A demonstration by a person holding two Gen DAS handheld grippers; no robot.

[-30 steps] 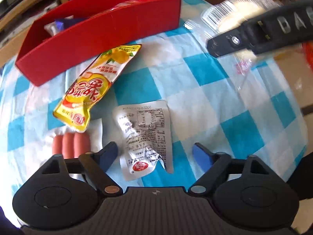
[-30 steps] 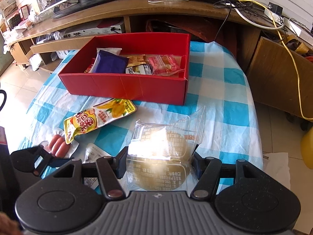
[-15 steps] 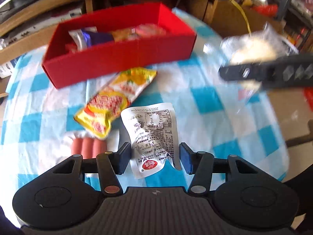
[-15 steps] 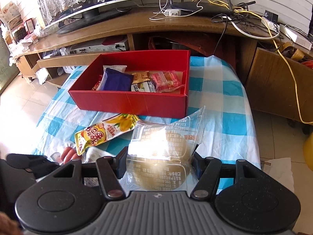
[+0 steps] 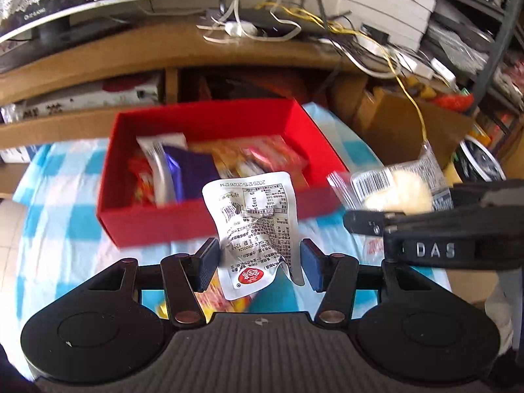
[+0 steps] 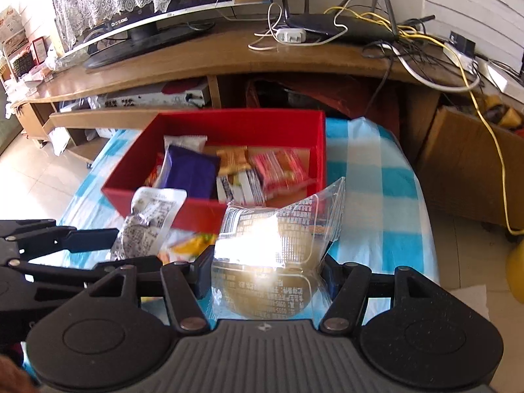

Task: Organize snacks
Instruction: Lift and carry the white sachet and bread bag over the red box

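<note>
A silver snack packet [image 5: 253, 232] hangs pinched in the left gripper [image 5: 258, 263], in front of the red box [image 5: 209, 219] at 12 o'clock. The right gripper [image 6: 267, 275] pinches a clear pastry pack [image 6: 278, 245] above the checked table [image 6: 376, 196].

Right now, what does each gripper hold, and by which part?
The left gripper holds the silver packet by its lower end. The right gripper holds the clear wrapped cake across its lower half.
</note>
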